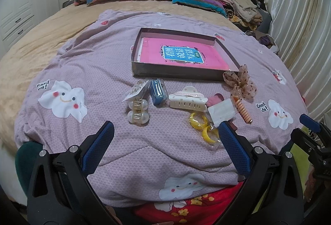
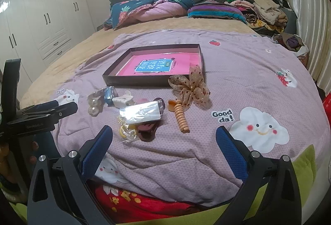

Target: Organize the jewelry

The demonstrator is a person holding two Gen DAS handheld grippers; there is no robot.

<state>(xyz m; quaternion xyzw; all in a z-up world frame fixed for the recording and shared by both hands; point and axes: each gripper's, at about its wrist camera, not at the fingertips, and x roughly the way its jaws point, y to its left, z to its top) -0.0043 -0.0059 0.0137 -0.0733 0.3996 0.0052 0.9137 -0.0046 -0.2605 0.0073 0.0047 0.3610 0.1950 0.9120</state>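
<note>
Bedspread (image 1: 103,71) holds hair clips (image 1: 187,100) ahead of both spread hand-held grippers (image 1: 165,131).

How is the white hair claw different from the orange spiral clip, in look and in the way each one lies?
The white hair claw is broad and cream, with a row of teeth; the orange spiral clip is thin, long and ribbed. The claw lies near the middle of the group, beside the blue packet; the spiral clip lies at the right end, below the gauze bow. Both rest on the quilt, outside the box.
</note>
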